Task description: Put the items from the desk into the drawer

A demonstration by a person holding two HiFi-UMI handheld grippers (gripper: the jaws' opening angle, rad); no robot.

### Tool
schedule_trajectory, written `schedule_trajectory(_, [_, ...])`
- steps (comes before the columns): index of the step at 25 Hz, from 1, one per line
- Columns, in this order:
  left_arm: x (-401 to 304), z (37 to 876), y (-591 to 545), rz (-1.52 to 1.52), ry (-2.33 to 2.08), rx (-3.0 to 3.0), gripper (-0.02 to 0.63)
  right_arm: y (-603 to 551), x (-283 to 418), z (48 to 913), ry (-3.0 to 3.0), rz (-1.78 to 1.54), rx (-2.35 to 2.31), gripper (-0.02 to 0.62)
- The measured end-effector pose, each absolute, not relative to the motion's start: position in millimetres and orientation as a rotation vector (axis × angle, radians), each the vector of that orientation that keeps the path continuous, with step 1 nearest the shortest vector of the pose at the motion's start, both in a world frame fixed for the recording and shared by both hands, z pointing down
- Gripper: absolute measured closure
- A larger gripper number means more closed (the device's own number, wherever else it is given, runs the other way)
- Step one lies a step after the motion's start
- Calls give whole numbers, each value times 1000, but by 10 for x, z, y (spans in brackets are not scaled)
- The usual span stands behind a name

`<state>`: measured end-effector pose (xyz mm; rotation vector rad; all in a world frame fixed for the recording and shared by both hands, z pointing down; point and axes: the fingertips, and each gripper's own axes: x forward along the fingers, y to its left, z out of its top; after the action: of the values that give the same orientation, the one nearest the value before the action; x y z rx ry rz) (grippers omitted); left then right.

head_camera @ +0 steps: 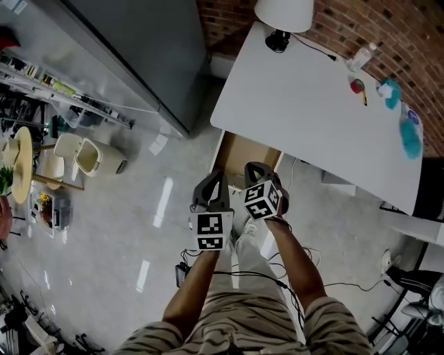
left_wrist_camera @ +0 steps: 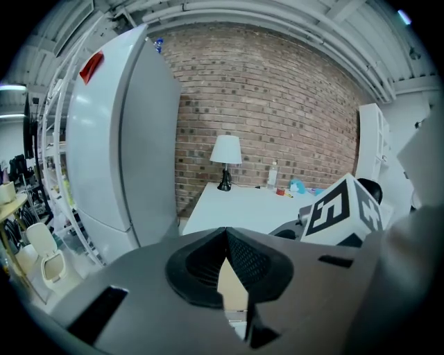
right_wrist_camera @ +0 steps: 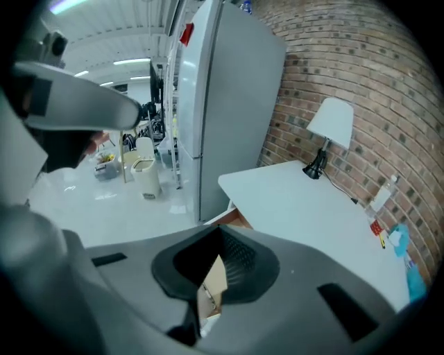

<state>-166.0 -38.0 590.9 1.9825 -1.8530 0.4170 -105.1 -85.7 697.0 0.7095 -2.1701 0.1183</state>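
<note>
The glossy pale floor (head_camera: pixel 125 229) is filling most of the head view, and a tall grey-white refrigerator (head_camera: pixel 139 48) is standing beside the brick wall (head_camera: pixel 388 28). The white desk (head_camera: pixel 298 104) is sitting against that wall at the upper right. Under its near edge, the drawer (head_camera: pixel 244 158) is standing open and showing its wooden inside.

The person is holding both grippers side by side in front of the body, just short of the open drawer. The left gripper (head_camera: pixel 219 175) is pointing toward the drawer with its jaws pressed together and nothing between them. The right gripper (head_camera: pixel 254 166) is sitting just beside it, and its jaws are likewise closed on nothing.

A white-shaded lamp (head_camera: pixel 284 14) is standing at the desk's far corner. The items are lying along the desk's wall side, well apart from both grippers: a long teal item (head_camera: pixel 411 135), a clear bottle (head_camera: pixel 362 55), a smaller teal object (head_camera: pixel 390 91) and a small red object (head_camera: pixel 357 87). Two pale bins (head_camera: pixel 89 156) are standing on the floor at the left.
</note>
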Motion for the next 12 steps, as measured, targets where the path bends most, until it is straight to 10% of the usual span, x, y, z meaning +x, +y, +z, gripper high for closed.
schedule_trajectory(12, [-1519,5092,-380,413,-1877,2072,598,-790,-948,5560,-2424,276,912,584])
